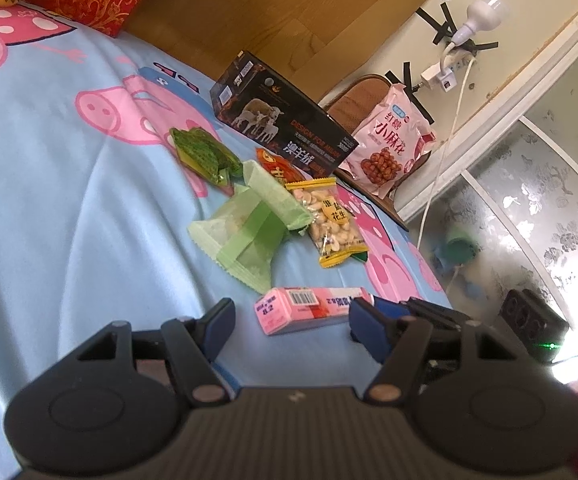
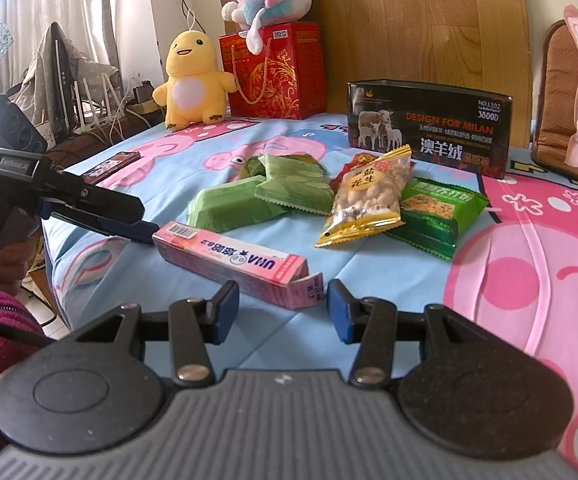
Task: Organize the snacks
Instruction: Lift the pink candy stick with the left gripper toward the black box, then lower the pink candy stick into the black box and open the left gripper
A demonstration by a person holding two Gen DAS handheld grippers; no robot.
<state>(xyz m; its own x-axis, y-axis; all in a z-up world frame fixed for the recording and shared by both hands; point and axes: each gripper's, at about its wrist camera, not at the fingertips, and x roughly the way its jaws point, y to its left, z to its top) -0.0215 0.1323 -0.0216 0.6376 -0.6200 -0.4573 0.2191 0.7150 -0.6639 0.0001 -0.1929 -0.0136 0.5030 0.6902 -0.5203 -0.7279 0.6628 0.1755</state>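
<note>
Looking along the left gripper [image 1: 291, 322], the jaws stand released, the pink box [image 1: 309, 308] lying crosswise just ahead between the fingertips, untouched; the bed edge drops away close on the right. In the right wrist view, the right gripper [image 2: 281, 308] is likewise released, the box's opened end just ahead between its tips, long axis running away leftward toward the other claw, with bare sheet [image 2: 369, 264] rightward.

The sheet [image 2: 389, 276] is light blue with pink cartoon pigs. The carton [image 2: 233, 266] is pink, the peanut pack [image 2: 369, 200] yellow-edged, the wrappers [image 2: 249, 196] pale green, the box [image 2: 429, 128] black with orange lettering.
</note>
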